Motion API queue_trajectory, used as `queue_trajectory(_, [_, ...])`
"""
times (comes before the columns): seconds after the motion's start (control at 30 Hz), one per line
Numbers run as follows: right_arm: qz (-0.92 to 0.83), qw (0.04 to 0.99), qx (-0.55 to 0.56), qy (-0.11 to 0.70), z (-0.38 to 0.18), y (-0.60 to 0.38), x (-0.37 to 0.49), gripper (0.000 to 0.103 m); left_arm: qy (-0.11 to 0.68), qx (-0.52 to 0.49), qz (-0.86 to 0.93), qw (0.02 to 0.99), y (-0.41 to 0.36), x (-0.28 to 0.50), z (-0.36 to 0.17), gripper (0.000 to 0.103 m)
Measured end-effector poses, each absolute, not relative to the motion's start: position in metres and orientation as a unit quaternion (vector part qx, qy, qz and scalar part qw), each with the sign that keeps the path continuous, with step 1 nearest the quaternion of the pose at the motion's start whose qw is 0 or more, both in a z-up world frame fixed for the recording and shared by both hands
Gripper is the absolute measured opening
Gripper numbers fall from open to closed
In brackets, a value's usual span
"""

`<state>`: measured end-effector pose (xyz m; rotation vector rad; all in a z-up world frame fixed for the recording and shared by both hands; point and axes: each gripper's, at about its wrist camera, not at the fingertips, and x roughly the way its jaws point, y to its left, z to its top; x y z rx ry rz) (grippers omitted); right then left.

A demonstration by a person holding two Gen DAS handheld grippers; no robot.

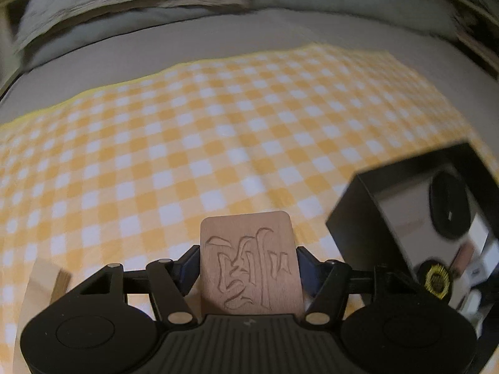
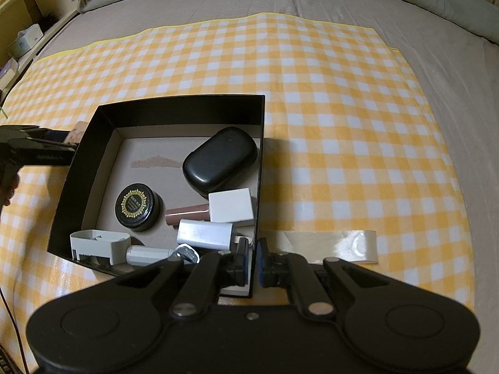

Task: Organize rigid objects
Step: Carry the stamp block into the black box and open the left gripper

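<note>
- My left gripper (image 1: pixel 248 268) is clamped on a wooden tile (image 1: pixel 251 261); blue pads press its two side edges, carved face toward my camera.
- Tile stands upright between my left jaws, top edge past the fingertips, bottom edge down at the gripper body.
- Below and ahead of my left jaws: the yellow-and-white checked cloth (image 1: pixel 187 143). The tile is off the cloth.
- Right of my left jaws: a black box (image 1: pixel 352 218), open top, near corner closest to me. Tile is outside it.
- Left of my left jaws, low down: a pale wooden block (image 1: pixel 46 280), partly cut off by my gripper body. Can't tell more about it.
- My right gripper (image 2: pixel 253 257) is closed on the right wall of that same black box (image 2: pixel 260 168), near the front corner; one pad inside, one outside.
- Inside the box, ahead and left of my right jaws: black oval case (image 2: pixel 220 163), round black jar (image 2: pixel 137 207) with a gold pattern on the lid, white cube (image 2: pixel 230 205), brown tube (image 2: pixel 187 213), silver-white adapter (image 2: pixel 205 233), grey clip-like part (image 2: pixel 99 244).
- Right of my right jaws, outside the box: a strip of clear tape (image 2: pixel 330 244) flat on the cloth.
- Far left of my right jaws: my left gripper (image 2: pixel 34 148), beside the box's left wall, with the tile's edge just visible past it.
</note>
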<state>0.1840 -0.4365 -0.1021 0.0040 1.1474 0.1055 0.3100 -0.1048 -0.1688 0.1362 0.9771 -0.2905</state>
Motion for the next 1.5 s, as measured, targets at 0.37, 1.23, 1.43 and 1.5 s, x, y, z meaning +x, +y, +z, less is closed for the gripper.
queue_trajectory(0.37, [0.050, 0.838, 0.000, 0.543, -0.103, -0.437, 0.185, 0.006, 0.433, 0.011, -0.234, 0.870, -0.130, 0.266, -0.110, 0.065])
queue_trajectory(1.23, [0.055, 0.839, 0.000, 0.541, -0.101, -0.436, 0.183, 0.006, 0.481, 0.022, -0.297, 0.825, -0.228, 0.247, -0.138, 0.083])
queue_trajectory(1.43, [0.054, 0.839, -0.005, 0.542, -0.099, -0.436, 0.183, 0.006, 0.485, 0.038, -0.303, 0.819, -0.229, 0.240, -0.135, 0.088])
queue_trajectory(1.5, [0.054, 0.838, -0.004, 0.543, -0.099, -0.435, 0.182, 0.006, 0.482, 0.045, -0.303, 0.821, -0.230, 0.237, -0.133, 0.090])
